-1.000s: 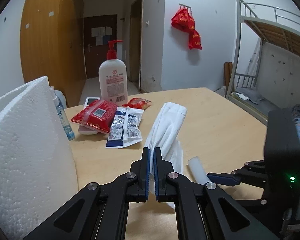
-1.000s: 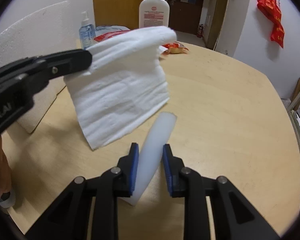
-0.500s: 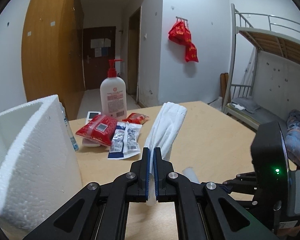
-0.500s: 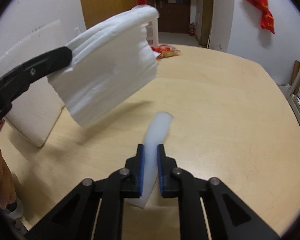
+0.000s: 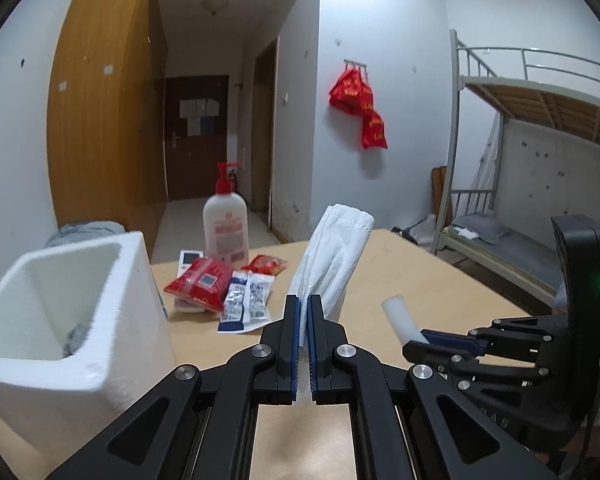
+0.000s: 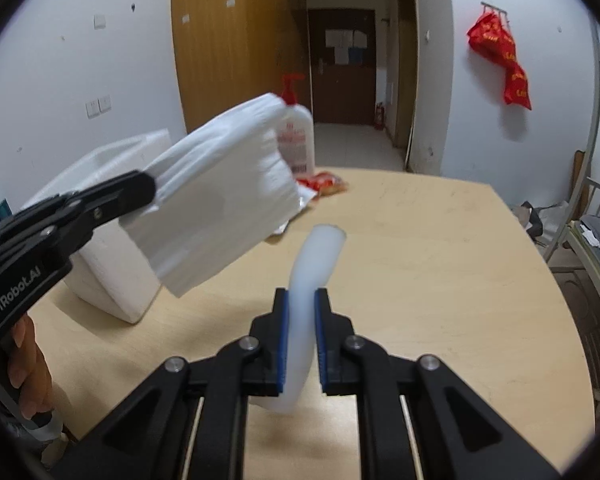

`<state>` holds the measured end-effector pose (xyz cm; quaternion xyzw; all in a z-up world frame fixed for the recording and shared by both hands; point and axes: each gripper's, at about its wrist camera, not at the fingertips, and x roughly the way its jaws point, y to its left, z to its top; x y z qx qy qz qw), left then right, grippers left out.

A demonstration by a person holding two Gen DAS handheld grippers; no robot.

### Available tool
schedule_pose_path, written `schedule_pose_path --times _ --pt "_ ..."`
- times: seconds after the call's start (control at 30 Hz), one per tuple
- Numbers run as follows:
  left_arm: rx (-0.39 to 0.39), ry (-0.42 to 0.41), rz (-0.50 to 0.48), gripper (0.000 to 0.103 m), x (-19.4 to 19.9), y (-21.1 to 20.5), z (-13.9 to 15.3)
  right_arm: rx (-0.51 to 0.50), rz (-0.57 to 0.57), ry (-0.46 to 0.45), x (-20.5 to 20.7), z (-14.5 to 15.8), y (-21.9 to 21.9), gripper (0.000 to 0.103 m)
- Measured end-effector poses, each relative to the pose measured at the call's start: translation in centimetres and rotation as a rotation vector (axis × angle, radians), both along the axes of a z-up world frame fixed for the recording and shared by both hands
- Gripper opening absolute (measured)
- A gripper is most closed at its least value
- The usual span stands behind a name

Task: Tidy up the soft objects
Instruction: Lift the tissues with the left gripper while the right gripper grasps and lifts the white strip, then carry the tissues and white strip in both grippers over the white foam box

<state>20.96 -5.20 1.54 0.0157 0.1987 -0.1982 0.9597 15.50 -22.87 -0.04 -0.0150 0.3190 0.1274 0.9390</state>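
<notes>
My left gripper (image 5: 303, 308) is shut on a folded white cloth (image 5: 334, 252) and holds it up above the wooden table (image 5: 420, 280). From the right wrist view the same cloth (image 6: 224, 196) hangs off the left gripper (image 6: 148, 188), in the air at the left. My right gripper (image 6: 301, 304) is shut on a soft white foam strip (image 6: 318, 260) that bends upward and is clear of the table. In the left wrist view that strip (image 5: 398, 314) sticks up out of the right gripper (image 5: 416, 340). A white foam box (image 5: 60, 312) stands open at the left.
At the table's far side stand a lotion pump bottle (image 5: 225, 232), red snack packs (image 5: 200, 284), silver sachets (image 5: 246, 298) and a small white remote (image 5: 188, 258). Something grey lies inside the foam box. A bunk bed (image 5: 532, 184) stands off to the right. A person's hand (image 6: 24, 364) grips the left tool.
The right gripper closed on the foam strip and lifted it off the table. The left gripper rose with the cloth, and the foam box's open top came into view.
</notes>
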Motion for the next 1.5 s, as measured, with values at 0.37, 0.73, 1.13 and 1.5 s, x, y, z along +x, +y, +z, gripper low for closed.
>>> schedule_pose_path --times 0.37,0.73,1.13,1.5 --pt "0.005 -0.075 0.052 0.004 -6.2 1.2 2.8 0.021 0.032 -0.177 -5.9 3.6 1.3 0.015" --pt "0.017 -0.134 0.098 0.004 -12.7 2.2 4.7 0.061 0.083 -0.327 -11.8 6.2 1.6 0.015" --pt "0.031 -0.163 0.141 0.004 -16.9 3.3 5.4 0.082 0.137 -0.379 -14.0 7.2 2.3 0.015" --pt "0.029 -0.172 0.199 0.004 -18.4 5.1 5.6 0.091 0.187 -0.383 -13.8 7.2 3.5 0.015"
